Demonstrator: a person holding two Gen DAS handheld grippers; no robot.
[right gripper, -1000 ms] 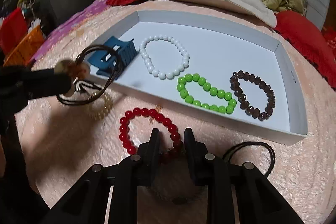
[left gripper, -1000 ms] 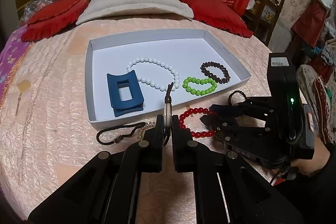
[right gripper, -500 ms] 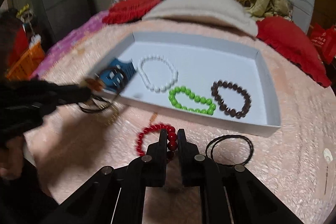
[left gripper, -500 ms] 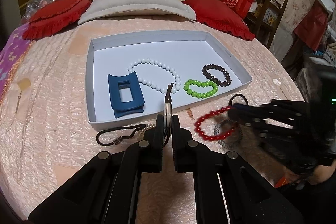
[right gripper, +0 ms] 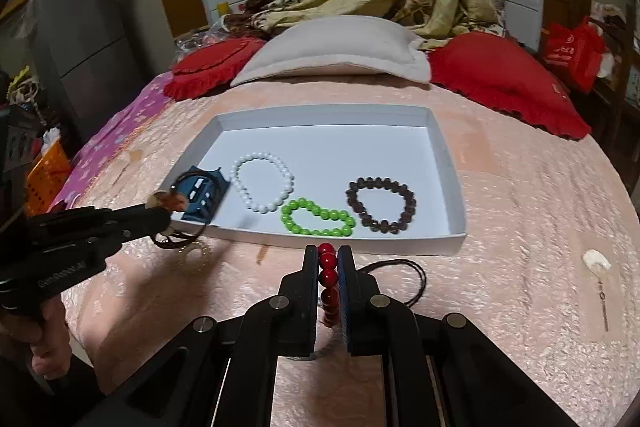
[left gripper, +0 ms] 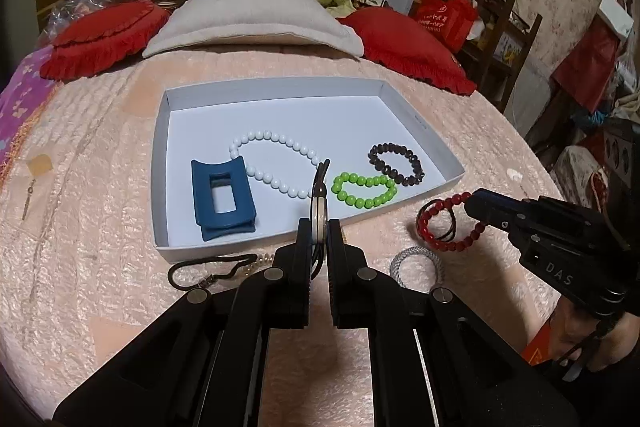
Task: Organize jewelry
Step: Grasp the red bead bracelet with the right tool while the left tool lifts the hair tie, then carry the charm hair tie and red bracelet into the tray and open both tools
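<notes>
In the left wrist view my left gripper (left gripper: 319,227) is shut on a pale disc pendant (left gripper: 320,215) with a dark cord, held over the near wall of the white tray (left gripper: 160,163). The tray holds a blue hair claw (left gripper: 222,199) and white (left gripper: 276,163), green (left gripper: 364,191) and brown (left gripper: 396,163) bead bracelets. My right gripper (right gripper: 329,253) is shut on a red bead bracelet (right gripper: 329,267), which hangs above the bedspread just in front of the tray (right gripper: 456,239). From the left wrist view the red bracelet (left gripper: 421,223) dangles from the right gripper (left gripper: 474,203).
On the pink bedspread lie a black cord with a clasp (left gripper: 212,267), a silver coil band (left gripper: 416,263), a black cord loop (right gripper: 416,271) and a gold bead bracelet (right gripper: 192,251). Red cushions (left gripper: 400,47) and a beige pillow (left gripper: 256,15) sit behind the tray.
My right gripper closed on the red bracelet and lifted it off the bedspread, rising and drawing back. The left gripper kept still with the pendant.
</notes>
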